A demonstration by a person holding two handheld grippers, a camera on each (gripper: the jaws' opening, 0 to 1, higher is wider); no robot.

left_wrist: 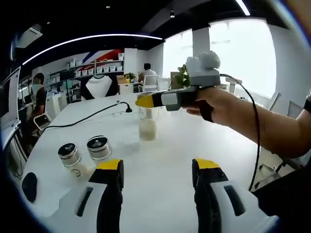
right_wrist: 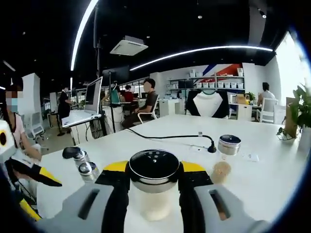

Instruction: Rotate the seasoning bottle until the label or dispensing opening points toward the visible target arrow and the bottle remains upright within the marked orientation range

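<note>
White table (left_wrist: 165, 160) carries the seasoning bottle (right_wrist: 154, 187); our right gripper (right_wrist: 154, 171) pinches it under the black cap, upright, well away from the table edges. Our left gripper (left_wrist: 158, 170) is spread over bare surface. Two small jars (left_wrist: 85, 151) stand near the left edge.

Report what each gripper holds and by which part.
The right gripper grips the seasoning bottle just under its black cap, jaws on either side. The left gripper holds nothing, jaws apart.
</note>
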